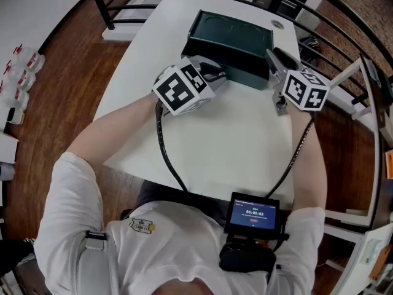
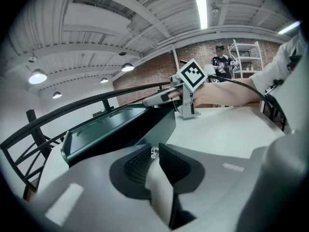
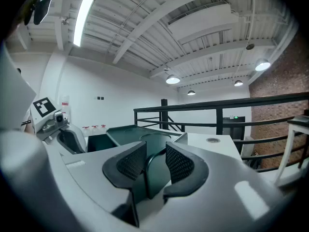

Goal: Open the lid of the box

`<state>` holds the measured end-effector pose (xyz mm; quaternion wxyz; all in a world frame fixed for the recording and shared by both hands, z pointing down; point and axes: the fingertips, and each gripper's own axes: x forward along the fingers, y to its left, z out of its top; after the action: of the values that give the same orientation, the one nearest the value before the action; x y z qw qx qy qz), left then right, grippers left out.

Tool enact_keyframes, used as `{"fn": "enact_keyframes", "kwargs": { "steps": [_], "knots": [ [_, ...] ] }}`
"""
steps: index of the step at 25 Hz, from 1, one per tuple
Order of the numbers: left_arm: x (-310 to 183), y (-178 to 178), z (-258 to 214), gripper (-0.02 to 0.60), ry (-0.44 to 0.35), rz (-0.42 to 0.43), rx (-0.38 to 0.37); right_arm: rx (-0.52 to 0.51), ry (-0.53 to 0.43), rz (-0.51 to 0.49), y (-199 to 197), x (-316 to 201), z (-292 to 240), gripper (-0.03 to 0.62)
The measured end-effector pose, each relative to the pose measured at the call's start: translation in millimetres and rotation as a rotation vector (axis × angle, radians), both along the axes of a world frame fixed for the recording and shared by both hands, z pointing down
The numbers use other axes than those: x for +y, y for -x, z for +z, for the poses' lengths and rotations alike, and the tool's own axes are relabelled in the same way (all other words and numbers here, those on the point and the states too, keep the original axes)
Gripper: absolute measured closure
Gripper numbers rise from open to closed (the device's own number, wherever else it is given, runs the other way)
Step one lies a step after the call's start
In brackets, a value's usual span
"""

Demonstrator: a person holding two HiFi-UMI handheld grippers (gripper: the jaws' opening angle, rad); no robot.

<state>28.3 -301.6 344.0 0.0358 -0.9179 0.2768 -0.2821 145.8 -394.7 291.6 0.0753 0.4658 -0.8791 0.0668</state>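
Dark green rectangular plastic box, lid down, sits on the white table. Left gripper is at the box's front-left corner, jaws nearly together, pinching a small clear tab. Right gripper is at the box's front-right corner, jaws spread, with the box edge between them and the pads not pressing.

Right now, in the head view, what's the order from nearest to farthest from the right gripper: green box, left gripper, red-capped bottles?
1. Green box, right at the right gripper's jaws.
2. Left gripper, across the box's front.
3. Red-capped bottles, at the far left edge.
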Motion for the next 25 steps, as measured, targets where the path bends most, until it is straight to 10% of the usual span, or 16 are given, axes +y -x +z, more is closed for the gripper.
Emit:
{"fn": "enact_keyframes", "kwargs": {
  "steps": [18,25],
  "knots": [
    [56.8,5.6,-0.7,0.523,0.016,-0.013,0.003,-0.032,0.014,0.016,-5.1,2.5,2.2,0.472],
    [84.0,47.3,-18.2,0.469,0.113,-0.022,0.278,-0.146,-0.005,-0.081,-3.5,108.6,-33.5,0.459]
  ]
}}
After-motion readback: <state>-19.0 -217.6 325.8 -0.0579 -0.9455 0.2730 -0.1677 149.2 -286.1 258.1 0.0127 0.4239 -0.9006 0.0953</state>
